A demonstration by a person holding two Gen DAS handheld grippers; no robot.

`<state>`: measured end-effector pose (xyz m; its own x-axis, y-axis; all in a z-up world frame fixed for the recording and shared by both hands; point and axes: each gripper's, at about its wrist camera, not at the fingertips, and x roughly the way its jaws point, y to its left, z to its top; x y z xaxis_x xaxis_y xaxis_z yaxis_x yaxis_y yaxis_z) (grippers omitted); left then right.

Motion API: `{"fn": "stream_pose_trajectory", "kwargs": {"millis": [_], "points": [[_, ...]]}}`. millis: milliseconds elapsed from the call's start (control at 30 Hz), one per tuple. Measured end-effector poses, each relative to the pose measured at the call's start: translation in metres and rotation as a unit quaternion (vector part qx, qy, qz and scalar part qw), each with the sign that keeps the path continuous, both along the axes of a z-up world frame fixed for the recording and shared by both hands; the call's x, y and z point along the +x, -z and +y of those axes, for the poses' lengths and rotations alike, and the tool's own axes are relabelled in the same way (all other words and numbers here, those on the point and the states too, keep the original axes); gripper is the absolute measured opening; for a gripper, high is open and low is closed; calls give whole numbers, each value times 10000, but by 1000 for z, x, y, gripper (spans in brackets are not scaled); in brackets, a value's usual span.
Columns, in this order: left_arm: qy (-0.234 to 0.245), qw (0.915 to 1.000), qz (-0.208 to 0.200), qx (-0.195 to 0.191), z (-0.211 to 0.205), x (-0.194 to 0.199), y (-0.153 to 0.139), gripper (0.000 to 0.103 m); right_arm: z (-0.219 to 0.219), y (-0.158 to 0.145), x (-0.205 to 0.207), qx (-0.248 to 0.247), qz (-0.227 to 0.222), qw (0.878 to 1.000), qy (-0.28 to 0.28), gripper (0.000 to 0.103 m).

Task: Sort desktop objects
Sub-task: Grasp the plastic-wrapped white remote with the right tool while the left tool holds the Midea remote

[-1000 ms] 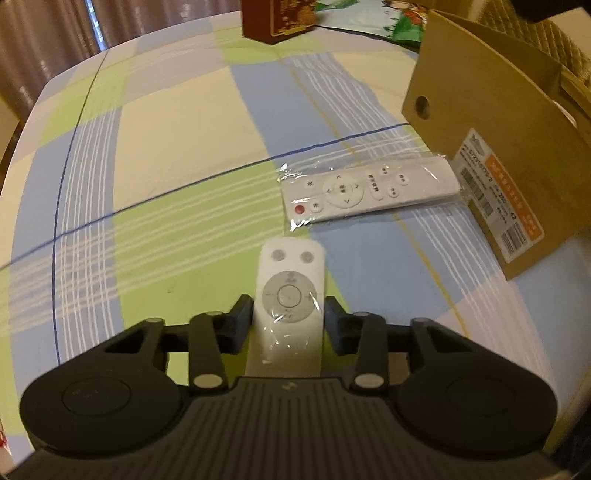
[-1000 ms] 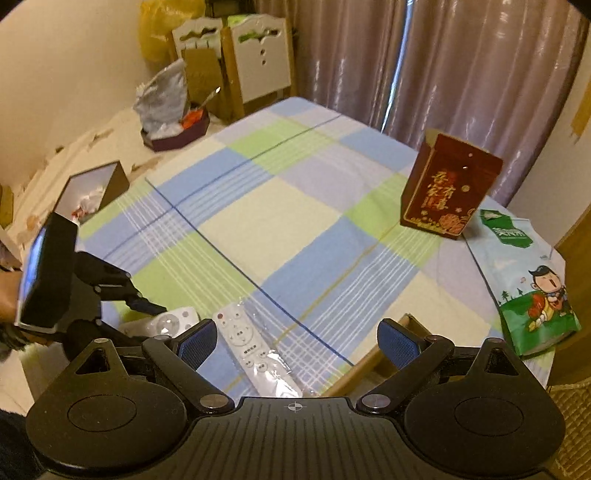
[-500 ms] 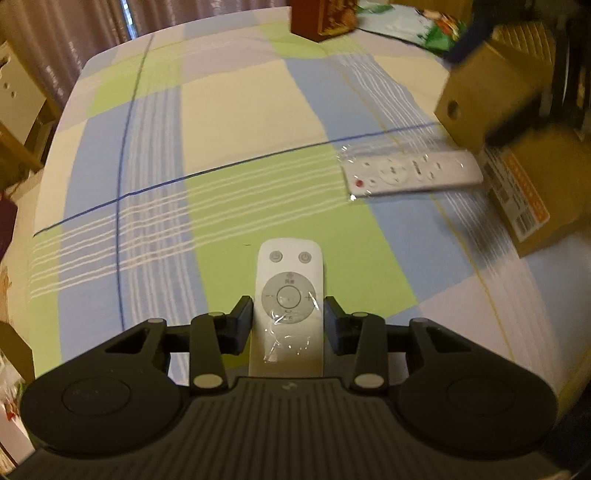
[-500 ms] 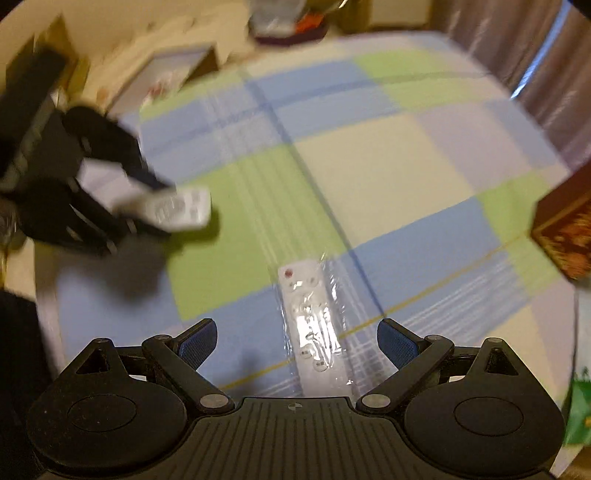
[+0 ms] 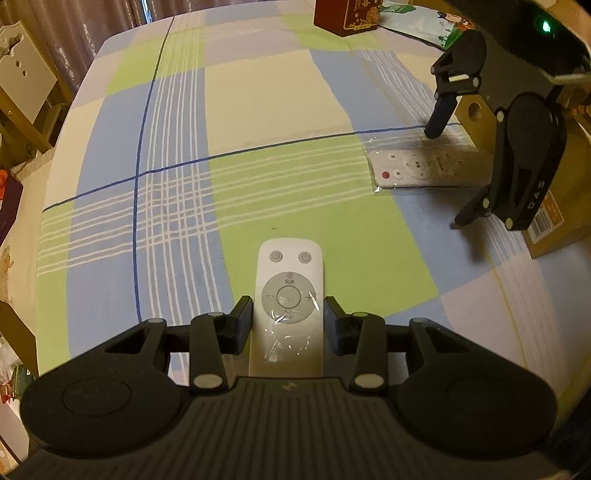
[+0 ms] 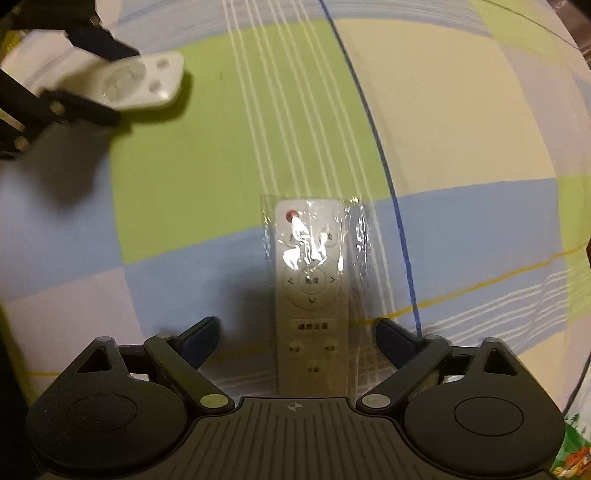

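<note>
Bench [image 5: 258,110]: covered with a checked cloth of blue, green and cream.
Long remote [image 5: 417,168]: flat on the cloth, in clear wrap.
Red box [image 5: 345,16]: upright at the far edge.
Snack bag [image 5: 417,18]: flat beside the red box.
Cardboard box [image 5: 554,221]: at the right edge.

You are working in a home, most likely a dining or living room. The worktop [image 5: 258,110] is a domestic table under a soft checked cloth of blue, green and cream squares. Behind it hang long pleated mauve curtains [image 5: 74,22], and a white-painted wooden chair back [image 5: 22,70] with cut-out holes stands at the far left edge. Household odds and ends lie around you: a dark red gift box with gold lettering [image 5: 345,16], a printed green snack bag [image 5: 428,20] just beside it, and a brown cardboard parcel box with a shipping label [image 5: 554,218] at the right.
</note>
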<state>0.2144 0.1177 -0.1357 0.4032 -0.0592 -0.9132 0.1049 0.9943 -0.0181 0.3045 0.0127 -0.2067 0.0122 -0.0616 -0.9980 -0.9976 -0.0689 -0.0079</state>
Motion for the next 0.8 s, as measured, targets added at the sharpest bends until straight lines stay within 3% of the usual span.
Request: {"fn": "stream_pose_trajectory", "kwargs": {"millis": [133, 167, 200, 333, 467, 633, 667, 700, 733, 800], "points": [[-40, 10000, 28, -11, 2, -3, 2, 36, 1, -8, 4, 132, 236, 9995, 186, 57], [-52, 10000, 35, -19, 2, -4, 3, 36, 1, -11, 5, 160, 250, 9992, 263, 42], [-63, 10000, 41, -24, 3, -5, 3, 36, 3, -13, 6, 183, 285, 9986, 407, 38], [-130, 9999, 89, -20, 7, -9, 6, 36, 11, -16, 10, 277, 412, 9906, 1275, 38], [-223, 9997, 131, -28, 14, -18, 7, 36, 8, -23, 6, 576, 940, 9601, 2570, 38], [-390, 9991, 115, -73, 20, -32, 6, 36, -20, -30, -27, 1222, 131, 9462, 2992, 39], [-410, 9991, 111, -84, 21, -34, 6, 36, -27, -31, -35, 1358, -24, 9434, 3027, 45], [-424, 9990, 110, -92, 21, -36, 6, 36, -35, -33, -40, 1476, -152, 9409, 3045, 60], [-437, 9989, 108, -100, 21, -37, 7, 36, -41, -33, -41, 1556, -236, 9378, 3095, 65], [-478, 9987, 99, -121, 22, -39, 7, 36, -53, -32, -47, 1773, -241, 9251, 3349, 66]]}}
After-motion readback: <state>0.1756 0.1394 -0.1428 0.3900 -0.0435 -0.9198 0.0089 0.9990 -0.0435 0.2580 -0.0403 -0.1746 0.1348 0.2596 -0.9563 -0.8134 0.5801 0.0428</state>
